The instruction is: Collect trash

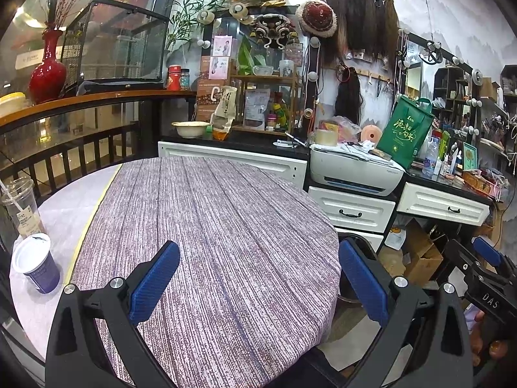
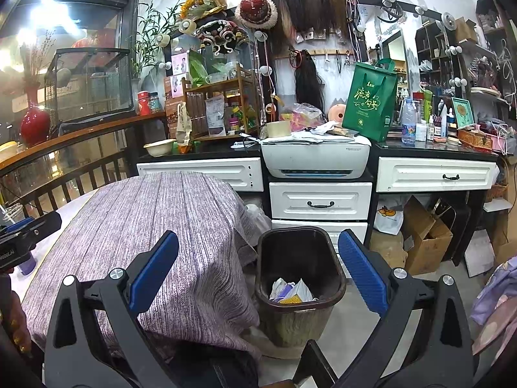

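Note:
A dark brown trash bin point(image 2: 299, 286) stands on the floor at the table's right edge, with crumpled paper and wrappers point(image 2: 292, 291) inside. My right gripper point(image 2: 258, 271) is open and empty, above and in front of the bin. My left gripper point(image 1: 258, 278) is open and empty over the purple cloth of the round table point(image 1: 210, 226). A blue paper cup with a white lid point(image 1: 37, 263) and a clear plastic cup with a straw point(image 1: 19, 207) stand at the table's left edge. The right gripper shows at the right edge of the left wrist view point(image 1: 484, 271).
White drawers point(image 2: 320, 200) and a printer point(image 2: 315, 156) stand behind the bin. Cardboard boxes point(image 2: 423, 239) and a white bag sit under the counter at right. A railing point(image 1: 64, 155) runs behind the table at left. The counter is cluttered, with a green bag point(image 2: 370, 103).

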The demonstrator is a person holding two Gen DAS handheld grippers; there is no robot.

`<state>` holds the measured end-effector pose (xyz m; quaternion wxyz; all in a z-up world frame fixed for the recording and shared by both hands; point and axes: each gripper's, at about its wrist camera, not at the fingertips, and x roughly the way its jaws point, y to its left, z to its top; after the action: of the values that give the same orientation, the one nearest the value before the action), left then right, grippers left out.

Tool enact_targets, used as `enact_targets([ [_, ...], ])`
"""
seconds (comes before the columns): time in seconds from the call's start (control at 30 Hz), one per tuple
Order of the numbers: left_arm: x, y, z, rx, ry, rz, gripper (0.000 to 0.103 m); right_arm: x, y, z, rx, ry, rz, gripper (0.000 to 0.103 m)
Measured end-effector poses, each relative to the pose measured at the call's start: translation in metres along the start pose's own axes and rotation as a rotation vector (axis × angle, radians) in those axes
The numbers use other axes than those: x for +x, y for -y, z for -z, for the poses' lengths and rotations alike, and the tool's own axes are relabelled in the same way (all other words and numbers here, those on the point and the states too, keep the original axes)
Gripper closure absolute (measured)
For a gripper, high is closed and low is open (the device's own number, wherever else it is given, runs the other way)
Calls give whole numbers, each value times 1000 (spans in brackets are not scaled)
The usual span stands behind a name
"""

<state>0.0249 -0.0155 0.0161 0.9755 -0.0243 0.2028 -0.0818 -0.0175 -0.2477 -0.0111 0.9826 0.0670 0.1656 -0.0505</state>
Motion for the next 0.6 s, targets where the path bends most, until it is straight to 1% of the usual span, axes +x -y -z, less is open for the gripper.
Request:
enact_targets([
  [0.6, 5, 2, 4, 22, -31, 15, 6, 1, -1, -2, 5, -13, 3, 6],
])
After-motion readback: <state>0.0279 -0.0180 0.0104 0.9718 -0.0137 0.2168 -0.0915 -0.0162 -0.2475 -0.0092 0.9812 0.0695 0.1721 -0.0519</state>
